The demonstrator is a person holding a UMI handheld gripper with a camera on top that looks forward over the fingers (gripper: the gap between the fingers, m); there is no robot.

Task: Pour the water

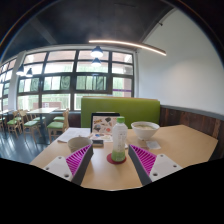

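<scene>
Claw fingers are seen spread wide above the near edge of the wooden table, their magenta pads facing each other with nothing gripped. A clear water bottle with a white cap and green base is stood upright on the table, just ahead of the fingertips and in line with the gap between them, touched by neither finger. A white bowl is set just beyond the bottle, toward the far right of the table. A printed card is propped near the far edge, in front of a green bench back. Large windows are seen behind.
</scene>
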